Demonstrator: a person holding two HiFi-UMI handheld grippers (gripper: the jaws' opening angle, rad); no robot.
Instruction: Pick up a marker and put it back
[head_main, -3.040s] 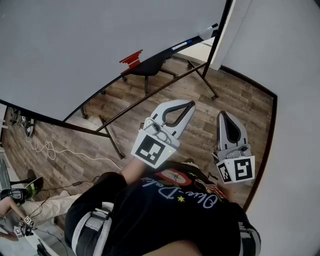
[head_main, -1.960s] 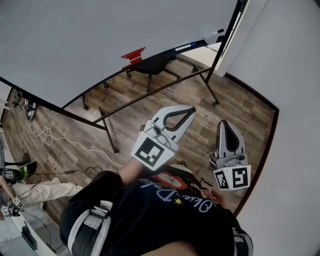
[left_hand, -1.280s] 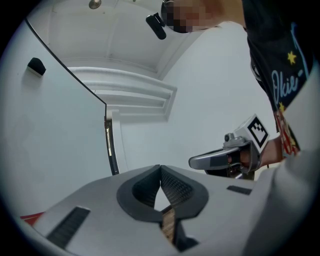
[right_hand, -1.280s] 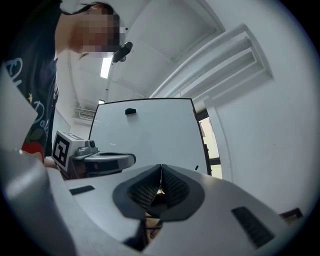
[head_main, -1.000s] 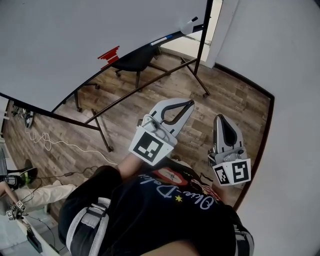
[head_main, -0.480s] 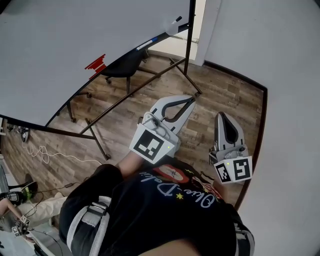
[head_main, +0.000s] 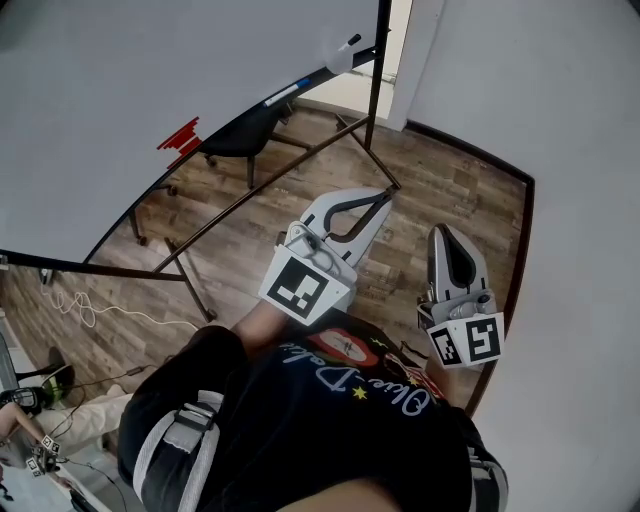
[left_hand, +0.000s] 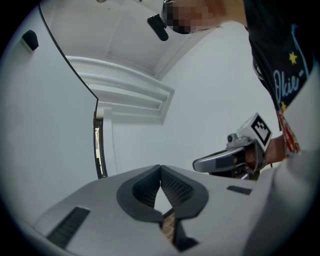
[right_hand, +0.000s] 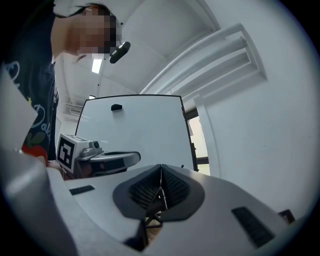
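Observation:
A white marker with a blue end (head_main: 283, 95) lies on the ledge of the big whiteboard (head_main: 150, 80), far ahead of both grippers. Held out before the person's chest above the wood floor, my left gripper (head_main: 386, 194) is shut, with nothing in its jaws. To its right my right gripper (head_main: 442, 231) is shut and empty too. The left gripper view has the shut tips (left_hand: 160, 168) against a white wall, the right gripper (left_hand: 227, 159) beside them. Past the shut tips (right_hand: 161, 168) in the right gripper view stand the left gripper (right_hand: 107, 159) and the whiteboard (right_hand: 135, 125).
A red object (head_main: 178, 134) and a white eraser (head_main: 340, 55) also sit on the ledge. A black chair (head_main: 235, 140) and the board's dark stand legs (head_main: 260, 185) are below it. White walls (head_main: 560, 150) close in the right side. Cables (head_main: 90, 305) trail at the left.
The head view has swung, so the board and its ledge slid left and up in the picture. Both grippers stayed shut and kept about the same place before the chest.

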